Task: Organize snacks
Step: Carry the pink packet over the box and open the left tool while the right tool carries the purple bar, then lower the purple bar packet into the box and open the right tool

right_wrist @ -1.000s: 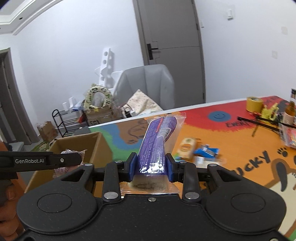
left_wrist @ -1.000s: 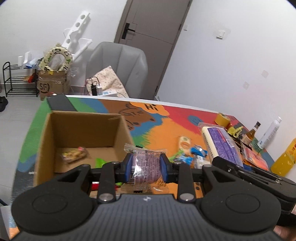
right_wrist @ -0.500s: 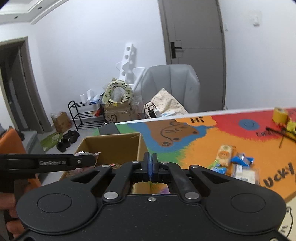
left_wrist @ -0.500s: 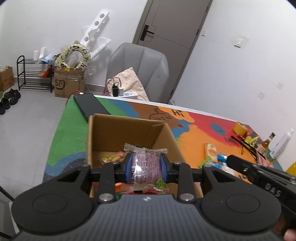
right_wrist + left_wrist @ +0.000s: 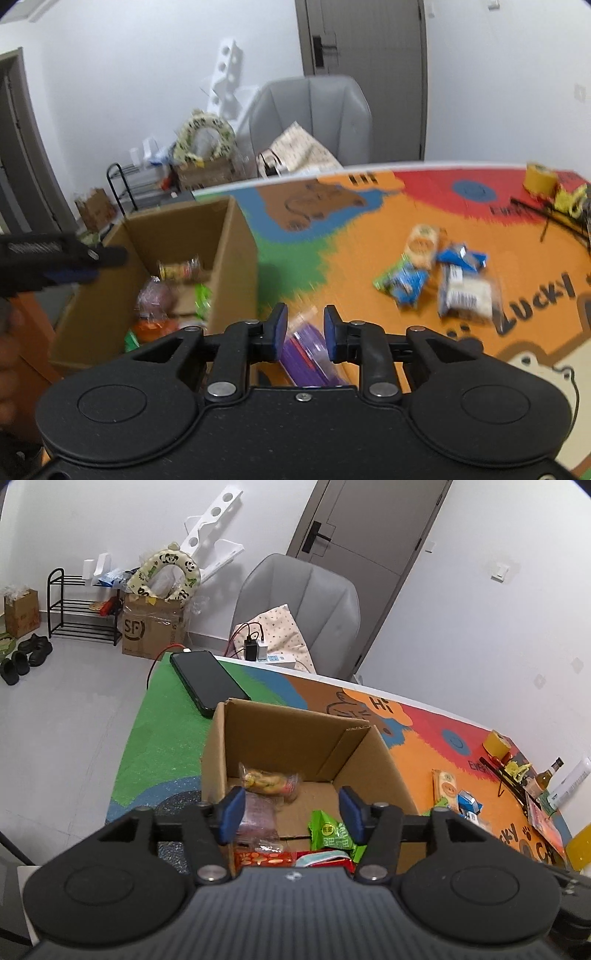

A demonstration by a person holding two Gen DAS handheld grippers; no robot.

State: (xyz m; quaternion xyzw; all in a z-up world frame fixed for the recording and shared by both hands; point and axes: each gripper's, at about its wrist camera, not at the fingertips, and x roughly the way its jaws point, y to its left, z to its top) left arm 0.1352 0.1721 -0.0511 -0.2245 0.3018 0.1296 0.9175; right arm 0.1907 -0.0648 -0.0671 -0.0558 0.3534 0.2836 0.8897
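An open cardboard box (image 5: 221, 753) stands on the colourful mat; it also shows in the right wrist view (image 5: 236, 243). My left gripper (image 5: 291, 818) is open above the box. A pinkish snack packet (image 5: 258, 814) lies in the box by the left finger, beside a yellow packet (image 5: 267, 781) and a green packet (image 5: 330, 832). My right gripper (image 5: 303, 334) is partly open and blurred. A purple snack pack (image 5: 308, 352) lies on the mat below its jaws, to the right of the box. I cannot tell whether the fingers touch it.
Several loose snack packets (image 5: 436, 273) lie on the orange part of the mat. A black phone (image 5: 207, 686) lies behind the box. A tape roll (image 5: 539, 179), bottles (image 5: 550, 775) and clutter sit at the far right. A grey chair (image 5: 299, 609) stands beyond the table.
My left gripper opened and the pinkish packet dropped into the box. My right gripper, shut half a second ago, has opened partly and swung right; the purple pack now lies beneath it.
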